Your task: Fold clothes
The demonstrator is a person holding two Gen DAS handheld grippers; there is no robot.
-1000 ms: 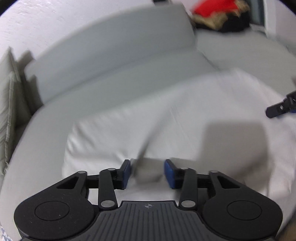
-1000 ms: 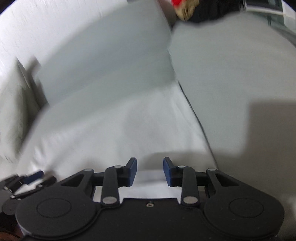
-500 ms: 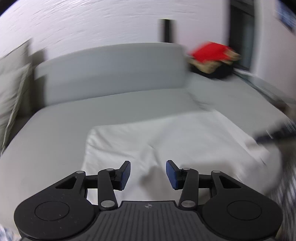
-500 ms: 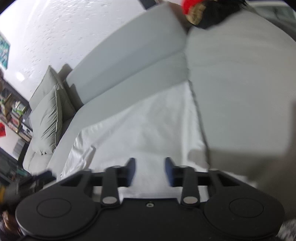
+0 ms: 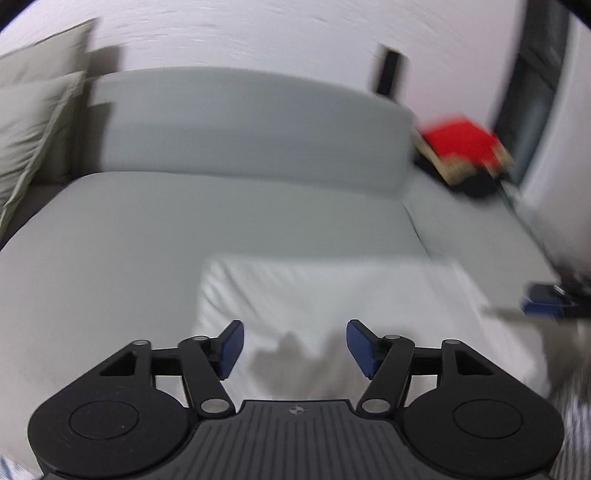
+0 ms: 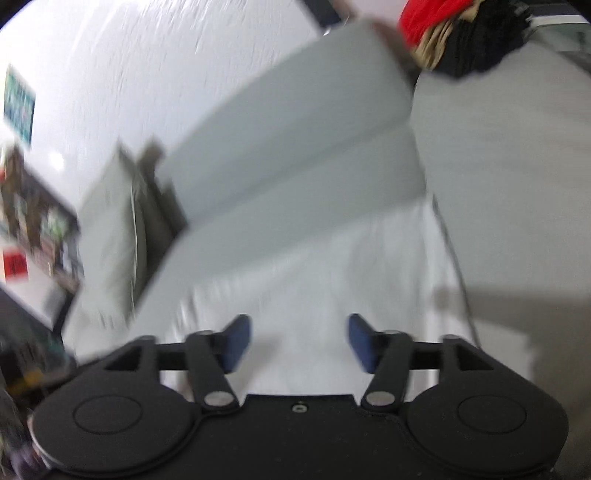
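A white garment [image 5: 332,291] lies spread flat on the grey sofa seat [image 5: 122,236]; it also shows in the right wrist view [image 6: 351,266]. My left gripper [image 5: 294,349] is open and empty, held above the garment's near edge. My right gripper [image 6: 298,342] is open and empty, also above the garment's near part. The right gripper's blue fingers [image 5: 546,299] show at the far right of the left wrist view. Both views are blurred.
A pile of red, tan and black clothes [image 5: 461,147] sits at the sofa's far right corner, also in the right wrist view [image 6: 450,33]. Grey cushions [image 5: 29,122] stand at the left end. The sofa backrest [image 5: 240,125] runs behind. Shelves [image 6: 33,229] stand at left.
Both grippers have pulled back and tilted up from the garment, so more of the sofa back and wall shows. Both have opened wider. The garment stays flat.
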